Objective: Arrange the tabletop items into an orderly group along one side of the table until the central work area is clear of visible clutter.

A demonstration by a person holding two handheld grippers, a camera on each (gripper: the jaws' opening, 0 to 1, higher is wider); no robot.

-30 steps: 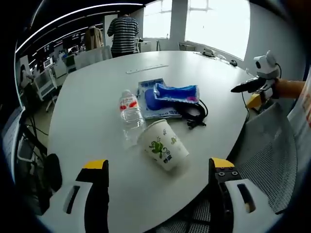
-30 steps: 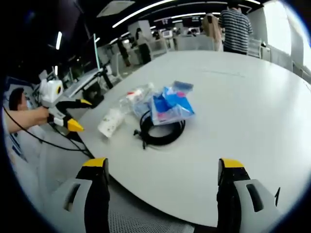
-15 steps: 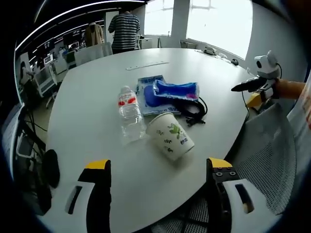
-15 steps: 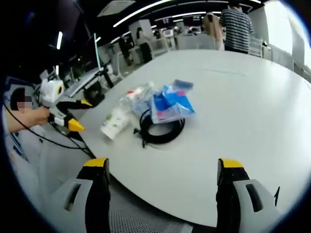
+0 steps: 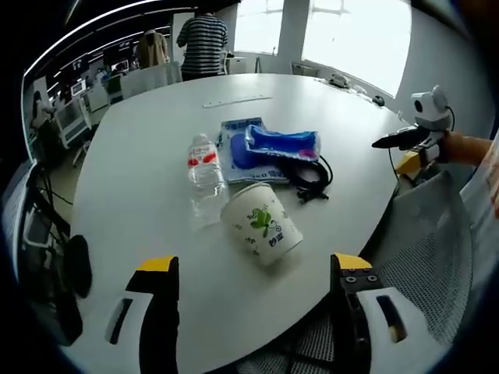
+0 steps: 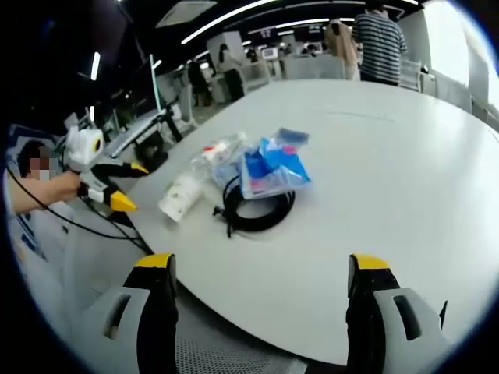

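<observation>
Office lights are glowing behind a round white table (image 5: 140,179) where clutter is sitting in one cluster — a water bottle (image 5: 204,178) lying flat, a paper cup (image 5: 260,224) tipped on its side just beside it, a blue packet (image 5: 274,146) resting on a coiled black cable (image 5: 309,176). Hovering over the near edge, the left gripper (image 5: 251,312) is holding its jaws wide apart and empty; the right gripper (image 6: 260,312) — likewise spread, gripping nothing — is facing the same pile (image 6: 234,175) from the table's other side.

Black, yellow-tipped jaws on white left gripper (image 5: 248,269)
</observation>
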